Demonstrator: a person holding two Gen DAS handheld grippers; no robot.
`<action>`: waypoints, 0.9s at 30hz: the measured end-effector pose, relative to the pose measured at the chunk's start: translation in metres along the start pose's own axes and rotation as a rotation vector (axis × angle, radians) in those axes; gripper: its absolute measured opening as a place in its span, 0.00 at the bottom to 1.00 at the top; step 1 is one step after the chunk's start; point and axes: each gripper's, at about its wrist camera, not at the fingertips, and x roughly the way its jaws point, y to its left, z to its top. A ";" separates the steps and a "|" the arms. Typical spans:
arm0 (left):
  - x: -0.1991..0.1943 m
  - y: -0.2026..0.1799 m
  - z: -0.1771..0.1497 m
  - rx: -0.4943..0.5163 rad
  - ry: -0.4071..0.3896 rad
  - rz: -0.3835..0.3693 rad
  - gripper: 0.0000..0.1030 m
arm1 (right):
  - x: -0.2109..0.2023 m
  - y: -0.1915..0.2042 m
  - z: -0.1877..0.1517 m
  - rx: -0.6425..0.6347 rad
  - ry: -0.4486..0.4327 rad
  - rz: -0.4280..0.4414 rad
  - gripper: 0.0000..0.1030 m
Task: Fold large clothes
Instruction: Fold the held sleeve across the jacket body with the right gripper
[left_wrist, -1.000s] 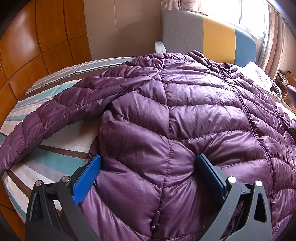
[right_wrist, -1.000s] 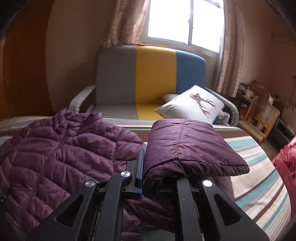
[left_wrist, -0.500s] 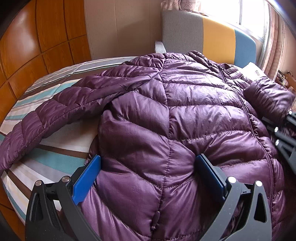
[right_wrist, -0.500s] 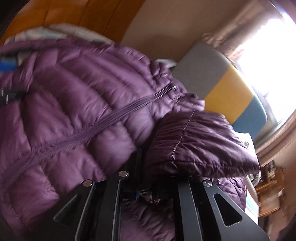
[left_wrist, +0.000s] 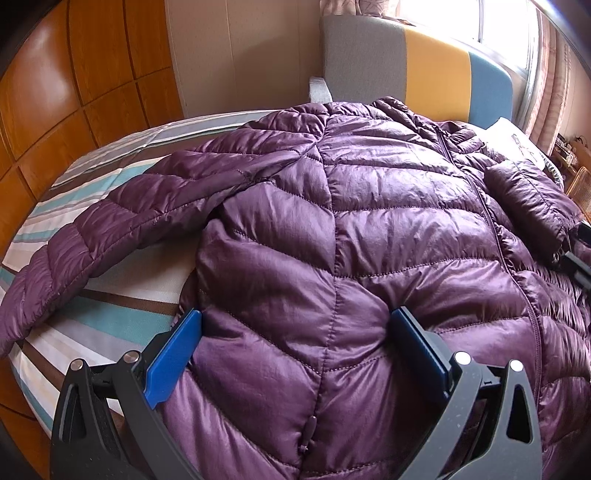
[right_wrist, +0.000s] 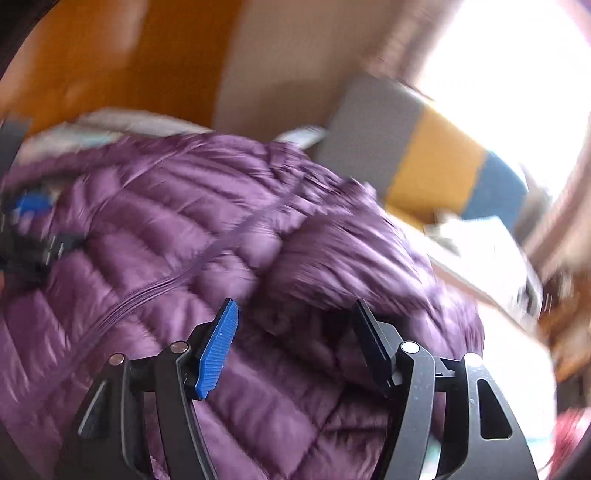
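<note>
A purple quilted jacket (left_wrist: 332, 221) lies zipper up on a striped bed (left_wrist: 110, 295). Its left sleeve (left_wrist: 129, 221) stretches out over the sheet. The other sleeve (left_wrist: 528, 199) is folded in over the jacket front beside the zipper. My left gripper (left_wrist: 299, 328) stands open at the hem, its blue pads wide apart with the jacket body bulging between them. The right wrist view is blurred. There my right gripper (right_wrist: 295, 325) is opening, and the sleeve cuff (right_wrist: 351, 251) lies between and just ahead of its jaws, with neither pad pressing on it.
A grey, yellow and blue sofa chair (left_wrist: 406, 74) stands behind the bed under a bright window. A white pillow (left_wrist: 517, 140) rests on it. Wooden wall panels (left_wrist: 74, 92) run along the left. Something red (right_wrist: 569, 432) shows at the bed's right edge.
My right gripper swung the sleeve cuff in over the jacket front, rolling as it went, and its jaws came apart off the cuff. The left gripper and the jacket body stayed put.
</note>
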 end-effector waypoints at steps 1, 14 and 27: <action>0.000 0.000 0.000 -0.003 -0.002 0.001 0.98 | 0.004 -0.011 -0.001 0.078 0.022 0.021 0.62; 0.000 0.003 -0.005 -0.015 -0.028 -0.005 0.98 | 0.039 0.016 0.038 0.035 -0.018 0.054 0.26; -0.018 0.002 0.016 -0.038 -0.056 -0.090 0.98 | 0.013 0.017 0.023 0.065 -0.066 0.103 0.41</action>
